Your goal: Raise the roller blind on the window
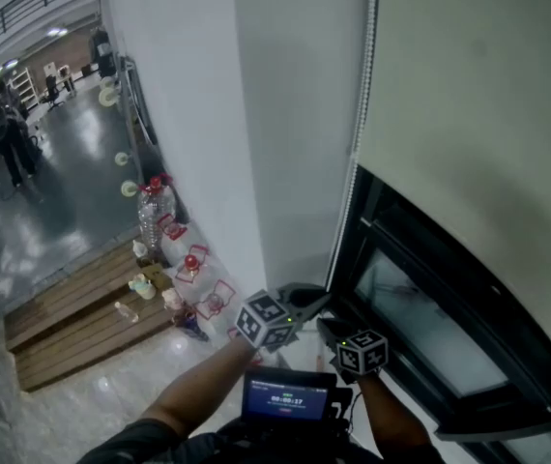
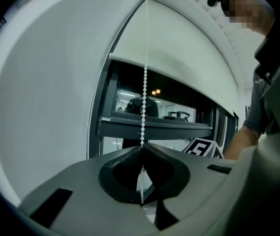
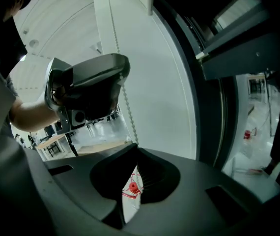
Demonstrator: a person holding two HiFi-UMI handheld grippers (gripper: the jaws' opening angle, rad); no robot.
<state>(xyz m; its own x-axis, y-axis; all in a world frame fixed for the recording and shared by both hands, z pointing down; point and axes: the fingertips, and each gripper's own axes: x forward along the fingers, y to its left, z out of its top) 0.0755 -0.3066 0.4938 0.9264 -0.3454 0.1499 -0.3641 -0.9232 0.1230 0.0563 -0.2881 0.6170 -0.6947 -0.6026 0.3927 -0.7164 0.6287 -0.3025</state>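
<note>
Cream roller blind (image 1: 478,85), white bead chain (image 2: 145,82), black window frame (image 1: 430,259), grey left gripper (image 2: 141,147), black-and-white chequered marker cube (image 1: 266,322).

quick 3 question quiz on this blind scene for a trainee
1. True or false: the left gripper is shut on the chain.
2. The blind covers: A) the whole window, B) only its upper part, C) none of it.
3. What is the right gripper shut on?
Key: 1 true; 2 B; 3 the chain.
</note>
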